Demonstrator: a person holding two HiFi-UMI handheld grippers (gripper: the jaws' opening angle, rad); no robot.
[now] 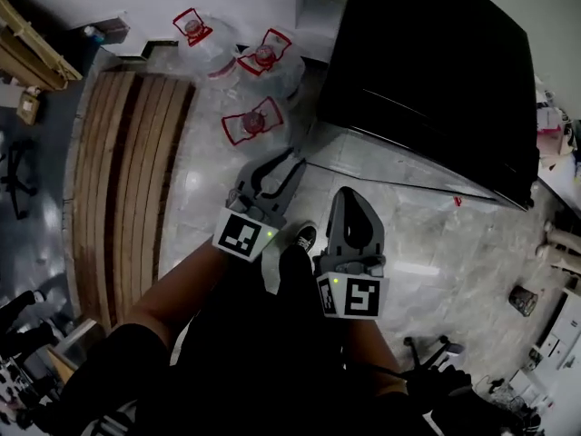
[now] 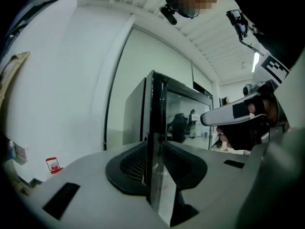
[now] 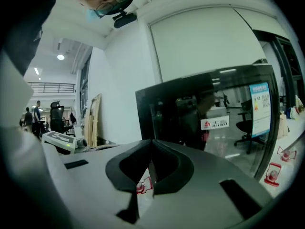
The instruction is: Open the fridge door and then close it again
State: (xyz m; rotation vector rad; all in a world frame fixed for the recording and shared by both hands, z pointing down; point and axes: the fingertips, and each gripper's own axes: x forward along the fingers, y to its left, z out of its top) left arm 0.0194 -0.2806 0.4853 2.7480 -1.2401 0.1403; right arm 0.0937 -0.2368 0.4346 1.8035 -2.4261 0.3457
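Observation:
The black fridge (image 1: 436,71) stands at the upper right of the head view. Its dark glass front (image 3: 205,118) reflects the room, and its near corner edge (image 2: 155,109) shows in the left gripper view. My left gripper (image 1: 283,167) points towards the fridge's left corner, short of it. It is open, with only air in the narrow gap between its jaws (image 2: 155,147). Beside it, my right gripper (image 1: 346,194) is shut and empty, its pads meeting at the tips (image 3: 151,142). Neither gripper touches the fridge.
Three big water jugs with red handles (image 1: 254,121) (image 1: 265,57) (image 1: 192,27) stand on the marble floor left of the fridge. A slatted wooden platform (image 1: 127,180) runs along the left. My shoe (image 1: 304,239) shows between the grippers. Clutter lies at the far right (image 1: 554,243).

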